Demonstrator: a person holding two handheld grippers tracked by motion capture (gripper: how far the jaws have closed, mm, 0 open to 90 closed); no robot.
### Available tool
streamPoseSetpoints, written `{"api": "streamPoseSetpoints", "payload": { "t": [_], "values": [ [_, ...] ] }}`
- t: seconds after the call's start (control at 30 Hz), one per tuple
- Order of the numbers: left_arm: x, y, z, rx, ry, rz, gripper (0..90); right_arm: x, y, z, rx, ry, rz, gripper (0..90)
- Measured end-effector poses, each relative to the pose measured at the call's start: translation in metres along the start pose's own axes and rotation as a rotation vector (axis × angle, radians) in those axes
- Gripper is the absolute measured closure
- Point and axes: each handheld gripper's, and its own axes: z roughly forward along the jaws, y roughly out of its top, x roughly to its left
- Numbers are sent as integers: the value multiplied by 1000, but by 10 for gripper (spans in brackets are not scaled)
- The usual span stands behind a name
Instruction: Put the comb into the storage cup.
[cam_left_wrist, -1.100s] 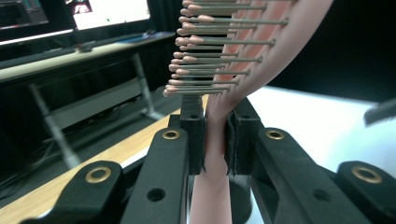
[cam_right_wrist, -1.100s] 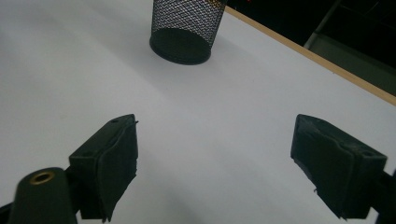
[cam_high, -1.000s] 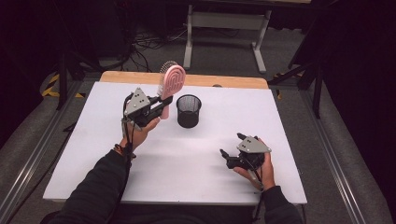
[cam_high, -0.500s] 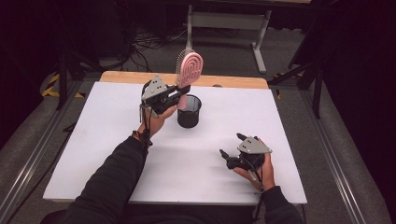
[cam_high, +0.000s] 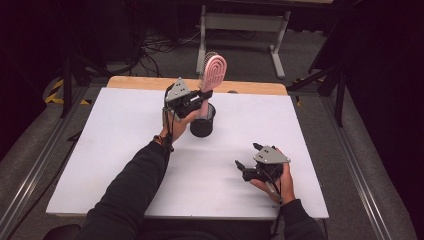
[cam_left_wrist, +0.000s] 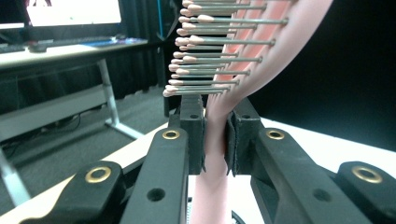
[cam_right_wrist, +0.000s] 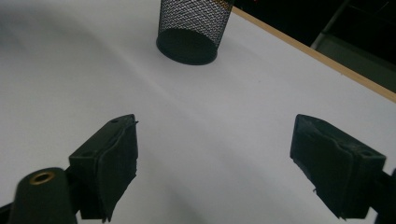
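Hairbrush (cam_high: 213, 71) clamped by its handle in left gripper (cam_high: 204, 96), head up and bristles clear, poised just above mesh cup (cam_high: 202, 122) at 12 o'clock — handle down, apparently for dropping in — right gripper (cam_high: 247, 159) wide, empty, parked at 5 o'clock.

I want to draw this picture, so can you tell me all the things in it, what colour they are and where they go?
Hairbrush: one, pink, held upright above the cup, handle pointing down.
Mesh cup: one, black, standing on the table near the middle of its far side.
Table: one, white top with a wooden strip along the far edge.
Metal frame: one, grey, on the floor beyond the table.
Left gripper: one, black, shut on the hairbrush handle.
Right gripper: one, black, jaws open over the near right of the table, holding nothing.
Person's arms: two, dark sleeves, coming in from the bottom.
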Motion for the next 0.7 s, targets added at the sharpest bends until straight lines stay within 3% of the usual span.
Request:
{"api": "streamPoseSetpoints", "payload": {
  "t": [0.2,0.7],
  "values": [
    [4,-10,3,19,2,-37,798,3,0,4,28,23,-21,160],
    [1,-36,2,90,10,-66,796,5,-1,7,52,36,-36,160]
  ]
}}
